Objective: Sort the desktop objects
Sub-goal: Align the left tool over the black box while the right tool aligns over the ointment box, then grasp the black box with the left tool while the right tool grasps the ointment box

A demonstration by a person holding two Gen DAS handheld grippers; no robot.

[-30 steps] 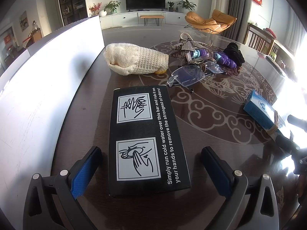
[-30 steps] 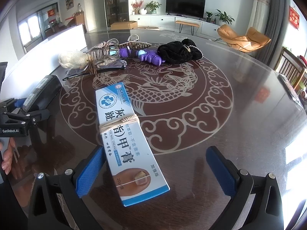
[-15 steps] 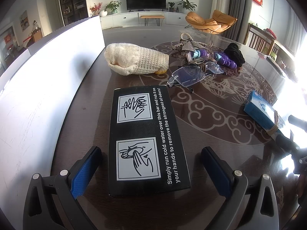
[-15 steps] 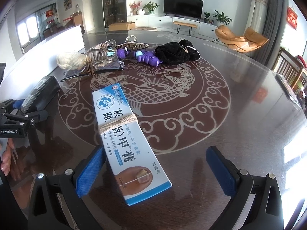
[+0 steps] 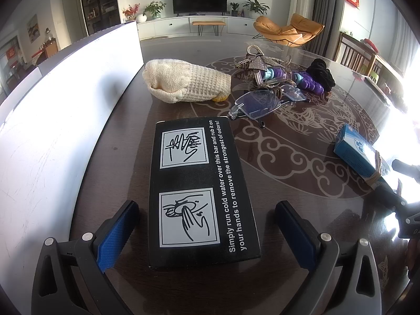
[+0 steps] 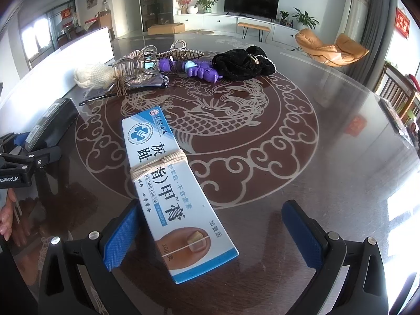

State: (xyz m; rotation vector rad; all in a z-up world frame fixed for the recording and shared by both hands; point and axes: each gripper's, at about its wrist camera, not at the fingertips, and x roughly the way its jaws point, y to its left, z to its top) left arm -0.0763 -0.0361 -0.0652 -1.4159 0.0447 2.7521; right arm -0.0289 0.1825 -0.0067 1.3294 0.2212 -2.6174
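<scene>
A: Start at the left edge of the table (image 5: 302, 183). What has the left gripper (image 5: 204, 232) got?

B: Nothing yet. Its jaws are spread wide, one to each side of the near end of the black box (image 5: 199, 191), with a gap on both sides. The box lies flat beside the white board (image 5: 65, 110) that runs along that edge.

A: Which way does the box run?

B: Its long axis points straight away from the gripper, along the line of the fingers. So I judge a plain squeeze across the narrow width would take it.

A: And further right?

B: Toward the far middle sits a heap: a cream knitted pouch (image 5: 189, 82), glasses (image 5: 260, 101), jewelled hair clips (image 6: 147, 65), a purple toy (image 6: 194, 69) and a black fabric piece (image 6: 241, 64). Neither gripper is near them.

A: The right side?

B: The right gripper (image 6: 207, 237) is also spread, empty. The blue cream box (image 6: 173, 189) lies on the near part of the table, its near end between the jaws, close against the left pad. Its long axis slants away to the left, so I'd say the gripper wants a slight turn or shift left before closing.

A: Each hand nearer its own box, then?

B: Yes, clearly.
</scene>
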